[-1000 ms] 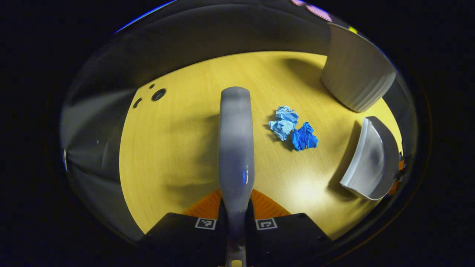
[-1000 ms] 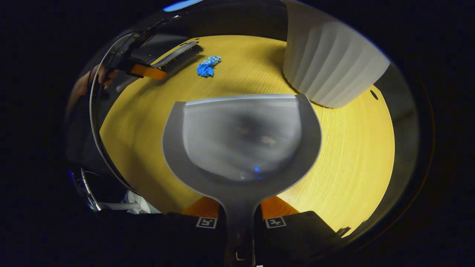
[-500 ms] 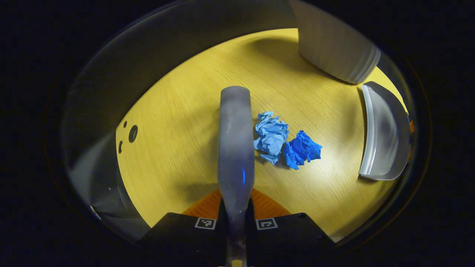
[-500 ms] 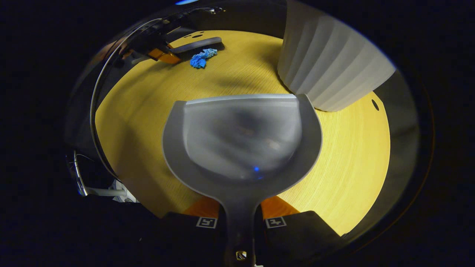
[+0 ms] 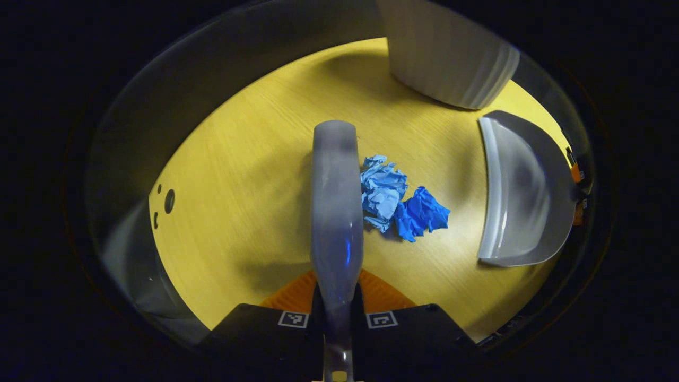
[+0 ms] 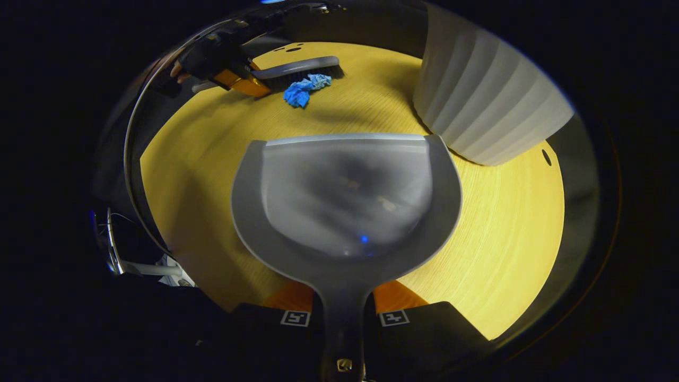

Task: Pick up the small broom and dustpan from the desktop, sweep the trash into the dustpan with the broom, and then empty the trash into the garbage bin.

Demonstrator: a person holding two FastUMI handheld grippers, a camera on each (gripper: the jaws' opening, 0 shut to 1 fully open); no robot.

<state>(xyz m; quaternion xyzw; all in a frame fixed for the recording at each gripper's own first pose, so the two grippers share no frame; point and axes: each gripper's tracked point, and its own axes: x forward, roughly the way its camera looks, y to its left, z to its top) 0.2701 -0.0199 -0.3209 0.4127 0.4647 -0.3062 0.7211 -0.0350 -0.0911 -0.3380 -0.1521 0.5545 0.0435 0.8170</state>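
Worktop of yellow wood grain, spread out ahead of both claws. Ribbed white garbage bin standing on it, ahead and to the right of the right claw, just past the dustpan's front right corner. Same bin at the far upper right of the left gripper view. Grey dustpan held out straight ahead of the right claw, handle pinched between both fingers, pan mouth facing away toward the trash; whether the lip touches the worktop cannot be told. From the left gripper view, dustpan off to the right, open side turned toward the paper. Small broom reaching straight forward from the left claw, handle clamped between both fingers, grey back upward. Light blue paper wad touching the broom's right side, about midway along it. Dark blue paper wad pressed against the light one, lying between the broom and the dustpan, with bare worktop between it and the pan.
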